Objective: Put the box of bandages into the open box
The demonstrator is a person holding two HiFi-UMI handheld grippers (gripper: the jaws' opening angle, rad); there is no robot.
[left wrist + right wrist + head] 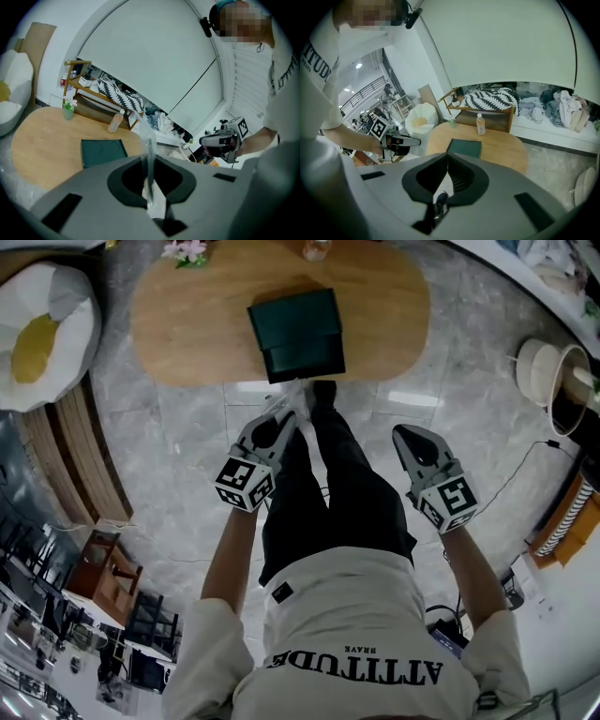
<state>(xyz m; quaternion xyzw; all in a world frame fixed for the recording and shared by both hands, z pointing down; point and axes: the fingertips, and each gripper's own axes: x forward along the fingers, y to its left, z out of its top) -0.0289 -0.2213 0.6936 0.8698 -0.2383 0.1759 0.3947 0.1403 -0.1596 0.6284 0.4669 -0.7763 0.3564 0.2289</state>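
A dark green box point(295, 334) lies on the oval wooden table point(187, 324); it also shows in the left gripper view as the green box point(103, 152) and in the right gripper view as the green box point(465, 148). My left gripper point(286, 413) hangs over the floor short of the table, shut on a thin clear plastic-wrapped item point(148, 145), which looks whitish point(298, 397) from above. I cannot tell whether this item is the bandage box. My right gripper point(405, 432) is level with it on the right, jaws together with nothing between them point(448, 154).
A bottle point(115, 123) and a small flower pot point(69, 110) stand at the table's far side. An egg-shaped cushion point(37, 334) and wooden slats point(75, 456) are at the left. The person's dark-trousered legs point(328, 493) are between the grippers. White round items point(548, 371) sit at the right.
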